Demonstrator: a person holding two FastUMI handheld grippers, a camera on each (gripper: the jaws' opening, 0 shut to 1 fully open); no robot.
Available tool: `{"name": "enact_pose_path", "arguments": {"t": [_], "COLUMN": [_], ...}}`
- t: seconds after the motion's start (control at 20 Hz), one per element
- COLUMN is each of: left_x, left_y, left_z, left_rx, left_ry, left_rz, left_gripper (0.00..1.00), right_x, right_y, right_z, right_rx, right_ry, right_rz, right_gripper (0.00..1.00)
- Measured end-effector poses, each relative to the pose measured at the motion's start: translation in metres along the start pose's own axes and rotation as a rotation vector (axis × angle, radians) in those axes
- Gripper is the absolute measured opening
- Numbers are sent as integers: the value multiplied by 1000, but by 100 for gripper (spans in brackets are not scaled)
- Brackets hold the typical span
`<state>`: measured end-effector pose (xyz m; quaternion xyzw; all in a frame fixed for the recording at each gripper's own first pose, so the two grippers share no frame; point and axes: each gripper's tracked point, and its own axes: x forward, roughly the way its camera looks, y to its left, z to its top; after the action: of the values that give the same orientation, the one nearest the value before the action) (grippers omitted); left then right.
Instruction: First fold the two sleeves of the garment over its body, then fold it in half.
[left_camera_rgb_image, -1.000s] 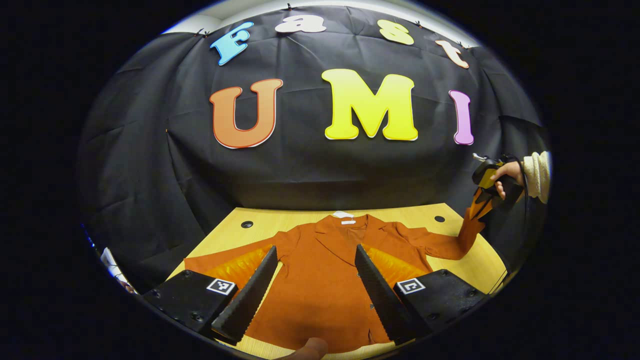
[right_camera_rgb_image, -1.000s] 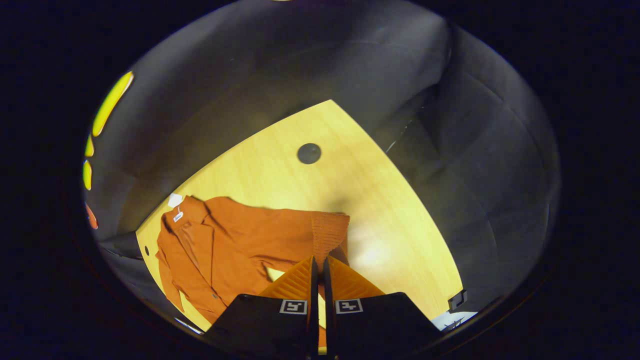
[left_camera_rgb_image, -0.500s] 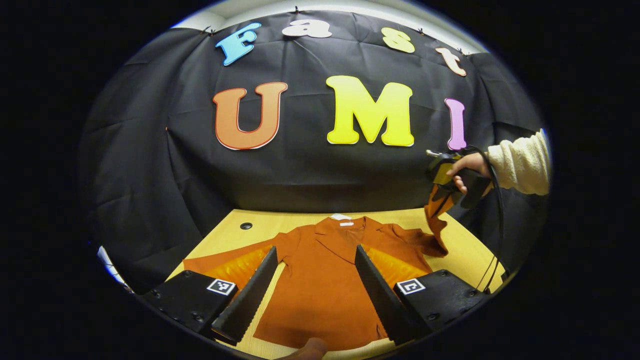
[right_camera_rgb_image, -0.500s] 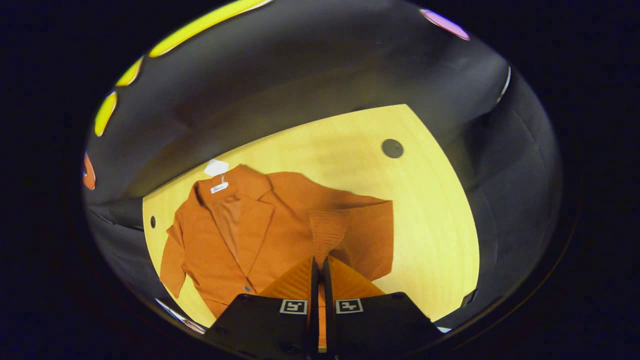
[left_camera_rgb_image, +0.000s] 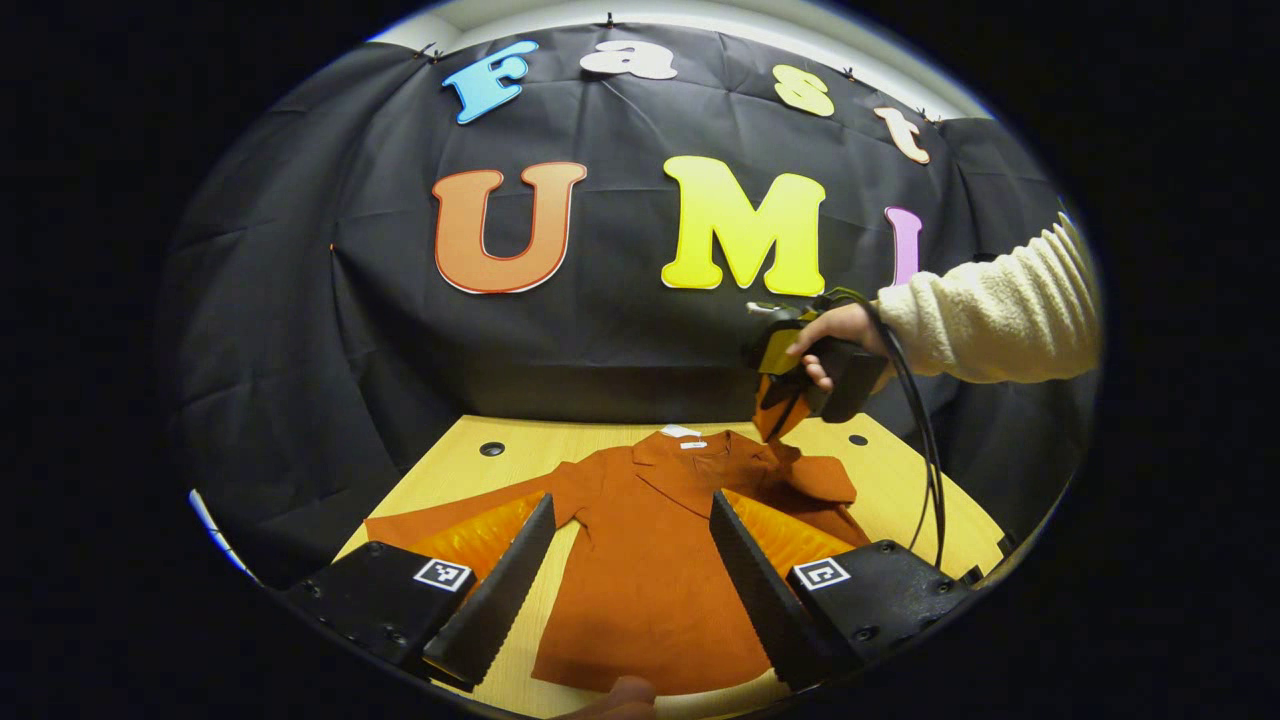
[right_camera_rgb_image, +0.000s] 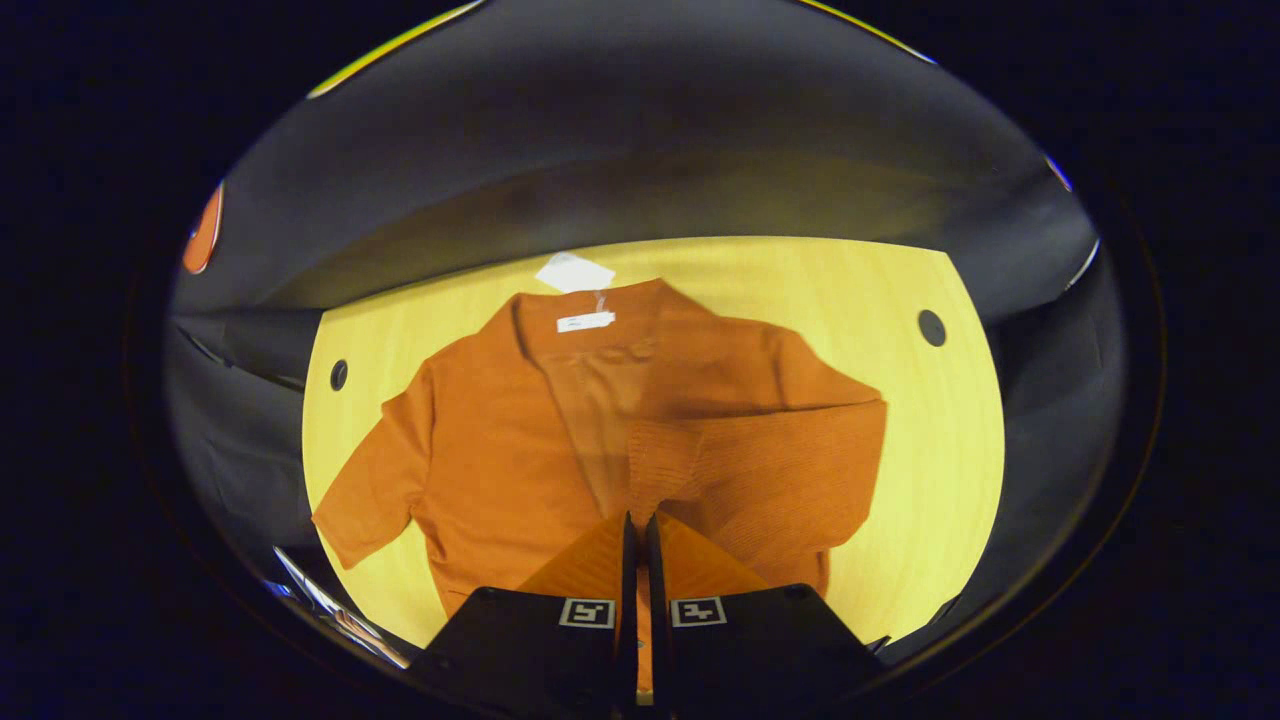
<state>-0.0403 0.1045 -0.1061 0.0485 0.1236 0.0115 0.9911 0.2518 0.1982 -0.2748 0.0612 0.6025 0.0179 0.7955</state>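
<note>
Reaching in from the side, your sleeved hand (left_camera_rgb_image: 835, 335) holds the right gripper (right_camera_rgb_image: 636, 530) pinching the garment's (left_camera_rgb_image: 650, 560) sleeve cuff (right_camera_rgb_image: 655, 470) above its collar; the left gripper (left_camera_rgb_image: 635, 560) stays spread over the table (left_camera_rgb_image: 900, 490).

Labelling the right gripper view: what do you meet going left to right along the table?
Left table hole → spread sleeve → collar label → folded-over sleeve → right table hole.

left gripper (left_camera_rgb_image: 630, 560) – jaws wide apart, low | right gripper (right_camera_rgb_image: 635, 540) – jaws closed, raised
</note>
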Motion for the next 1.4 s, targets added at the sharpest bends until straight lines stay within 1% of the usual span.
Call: {"name": "enact_pose_path", "arguments": {"t": [0.15, 0.35, 0.5, 0.6, 0.7, 0.75, 0.9, 1.0, 1.15, 1.25, 1.3, 1.35, 1.4], "left_x": [-1, 1, 2, 2, 0, -1, -4, -5, -8, -8, -8, -6, -3], "left_y": [11, 15, 17, 19, 26, 30, 44, 51, 58, 59, 60, 62, 65], "left_z": [-6, -12, -17, -24, -32, -36, -46, -53, -63, -66, -67, -70, -72], "left_rx": [-3, -17, -9, -21, -34, -45, -71, -88, -114, -126, -134, -140, -147], "left_ry": [6, 21, 30, 47, 68, 77, 95, 109, 130, 137, 142, 147, 153], "left_rz": [-4, -38, -52, -58, -50, -46, -14, 5, 22, 33, 35, 44, 56], "left_gripper": [100, 100, 100, 100, 100, 100, 100, 100, 97, 97, 97, 97, 98], "right_x": [15, 43, 68, 82, 95, 100, 113, 120, 126, 126, 122, 120, 115], "right_y": [48, 109, 138, 156, 165, 171, 182, 184, 184, 190, 191, 201, 208], "right_z": [-9, -20, -34, -40, -42, -44, -47, -47, -48, -49, -47, -47, -44], "right_rx": [-61, -117, -136, -125, -135, -136, -134, -131, -125, -118, -111, -91, -76], "right_ry": [17, 31, 65, 80, 82, 83, 87, 88, 90, 88, 82, 80, 73], "right_rz": [9, 34, 27, 40, 33, 30, 27, 19, 10, 34, 47, 94, 131], "right_gripper": [6, 6, 6, 6, 4, 6, 6, 6, 6, 6, 11, 11, 23]}}
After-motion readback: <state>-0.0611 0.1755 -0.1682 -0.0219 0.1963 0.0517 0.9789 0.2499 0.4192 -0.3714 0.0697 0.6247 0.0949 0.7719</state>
